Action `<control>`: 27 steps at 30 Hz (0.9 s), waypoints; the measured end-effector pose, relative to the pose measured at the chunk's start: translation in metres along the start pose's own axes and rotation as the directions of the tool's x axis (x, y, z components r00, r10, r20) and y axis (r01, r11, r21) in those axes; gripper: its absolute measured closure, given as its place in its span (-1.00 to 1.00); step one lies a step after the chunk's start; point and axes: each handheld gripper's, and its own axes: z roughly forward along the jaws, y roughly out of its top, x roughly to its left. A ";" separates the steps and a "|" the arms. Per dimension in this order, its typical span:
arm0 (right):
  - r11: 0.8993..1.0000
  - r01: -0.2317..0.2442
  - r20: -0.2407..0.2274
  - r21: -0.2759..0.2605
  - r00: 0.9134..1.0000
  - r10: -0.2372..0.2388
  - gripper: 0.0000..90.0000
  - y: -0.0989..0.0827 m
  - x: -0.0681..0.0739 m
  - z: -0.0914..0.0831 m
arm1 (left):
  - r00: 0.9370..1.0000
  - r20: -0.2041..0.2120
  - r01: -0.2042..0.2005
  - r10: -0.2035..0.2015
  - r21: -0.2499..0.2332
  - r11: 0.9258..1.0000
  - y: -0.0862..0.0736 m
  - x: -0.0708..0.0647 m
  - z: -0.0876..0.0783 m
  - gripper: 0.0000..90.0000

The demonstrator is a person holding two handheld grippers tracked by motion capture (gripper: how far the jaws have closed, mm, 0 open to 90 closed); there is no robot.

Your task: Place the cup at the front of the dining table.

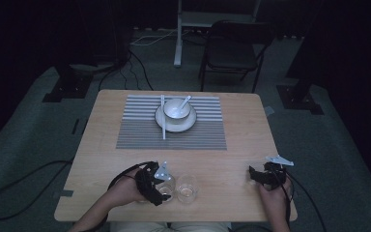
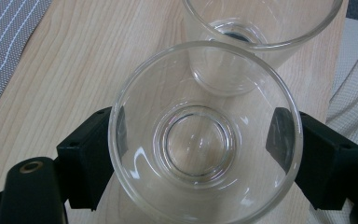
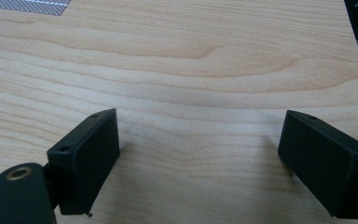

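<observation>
Near edge of table [image 1: 125, 145]: left gripper [image 1: 160, 186] clamped across the sides of a clear drinking glass [image 2: 205, 135], upright, one jaw against each wall, a grip that looks meant for lifting it level; a second glass [image 1: 187, 188] stands just beside it, close enough to be knocked; right gripper [image 1: 263, 175] idle over bare light wood, jaws wide, nothing between them. Mid-table: grey striped placemat [image 1: 140, 135] bearing a white plate [image 1: 166, 124], bowl [image 1: 176, 108] with spoon [image 1: 185, 101], and chopsticks [image 1: 163, 128], seemingly a laid place setting. Beyond: dim room, grey floor, folding chair [image 1: 232, 50], trailing cables [image 1: 135, 65].
</observation>
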 end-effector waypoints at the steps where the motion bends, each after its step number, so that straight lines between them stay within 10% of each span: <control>1: 1.000 0.000 0.000 0.000 1.000 0.000 -0.74 0.000 0.000 0.000 | 1.000 -0.006 0.004 -0.004 -0.004 1.000 0.000 0.000 0.000 -0.60; 27: 1.000 0.000 0.000 0.000 1.000 0.000 -0.74 0.000 0.000 0.000 | 0.992 -0.061 0.105 -0.109 -0.064 0.992 0.010 0.035 -0.011 -0.60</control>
